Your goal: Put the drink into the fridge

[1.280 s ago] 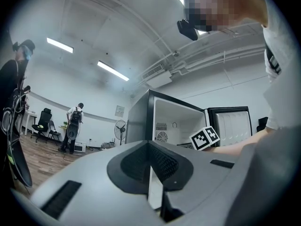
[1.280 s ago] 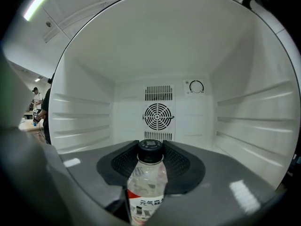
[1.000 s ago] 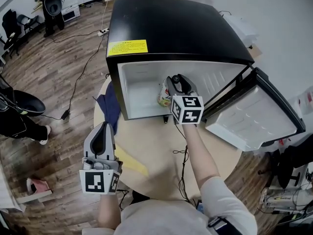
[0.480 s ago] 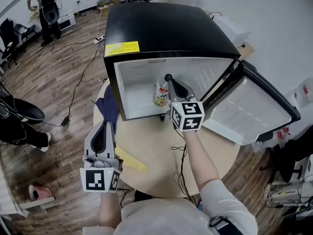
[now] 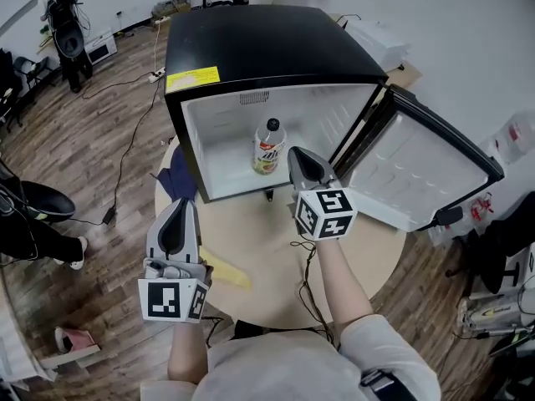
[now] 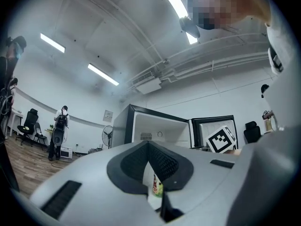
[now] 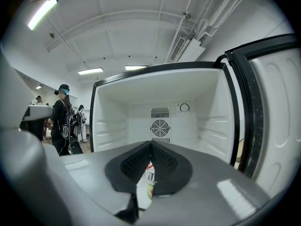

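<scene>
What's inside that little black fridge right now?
One drink bottle stands upright on the floor of the fridge. Otherwise there are bare white walls and a round fan grille at the back. The shut right tongs cover part of the floor's front.

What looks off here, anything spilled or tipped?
Nothing is spilled, tipped or damaged. The drink bottle stands upright inside the mini fridge, whose door hangs wide open. The only untidy bit is a blue cloth bunched at the edge of the round table, beside the fridge.
</scene>
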